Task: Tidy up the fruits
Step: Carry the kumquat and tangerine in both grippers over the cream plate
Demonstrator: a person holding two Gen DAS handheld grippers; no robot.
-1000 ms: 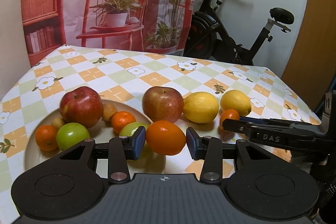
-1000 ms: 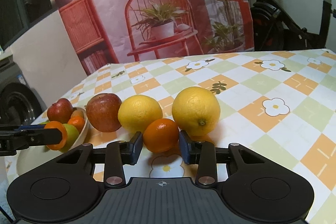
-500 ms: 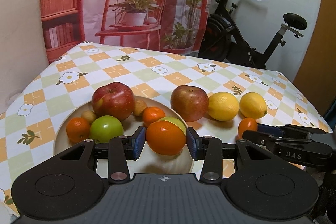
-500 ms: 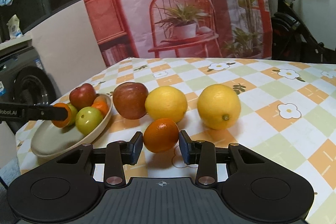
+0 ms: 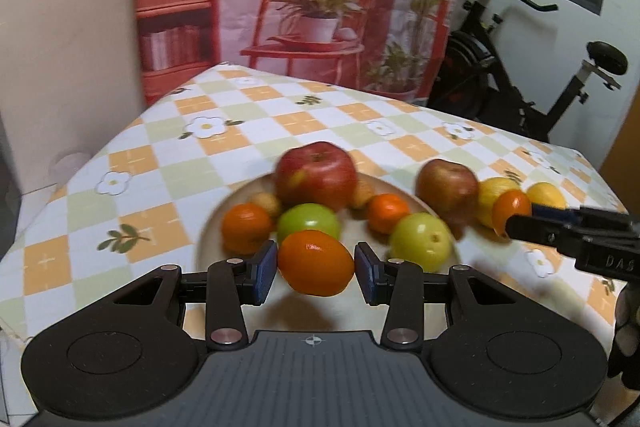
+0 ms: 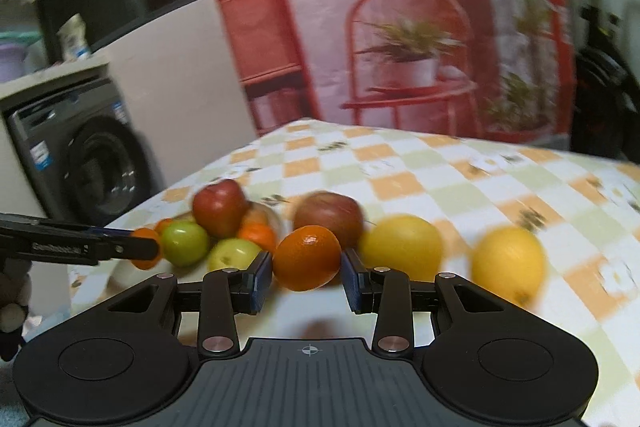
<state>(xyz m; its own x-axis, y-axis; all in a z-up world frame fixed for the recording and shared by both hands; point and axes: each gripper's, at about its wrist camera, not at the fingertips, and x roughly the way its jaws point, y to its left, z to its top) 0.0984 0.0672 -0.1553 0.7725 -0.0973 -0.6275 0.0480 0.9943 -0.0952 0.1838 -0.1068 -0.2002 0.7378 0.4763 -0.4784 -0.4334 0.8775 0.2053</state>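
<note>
My left gripper [image 5: 316, 267] is shut on an orange [image 5: 316, 261] that hangs low over the near part of a beige plate [image 5: 206, 239]. On the plate lie a red apple [image 5: 316, 175], two green apples [image 5: 308, 223], small oranges and small brown fruits. My right gripper [image 6: 306, 269] is shut on a smaller orange [image 6: 306, 257], raised above the tablecloth just right of the plate [image 6: 120, 269]. Behind it sit a second red apple [image 6: 328, 217] and two lemons [image 6: 402, 247]. In the left wrist view, the right gripper [image 5: 560, 231] comes in from the right.
The checked tablecloth [image 5: 168, 163] ends close on the left and near sides. A washing machine [image 6: 88, 163] stands left of the table, an exercise bike [image 5: 520, 87] behind it at the right. A printed backdrop hangs behind.
Both grippers have carried their oranges to the left. The left one's orange is now over the plate. The right one's orange has risen off the cloth and neared the plate.
</note>
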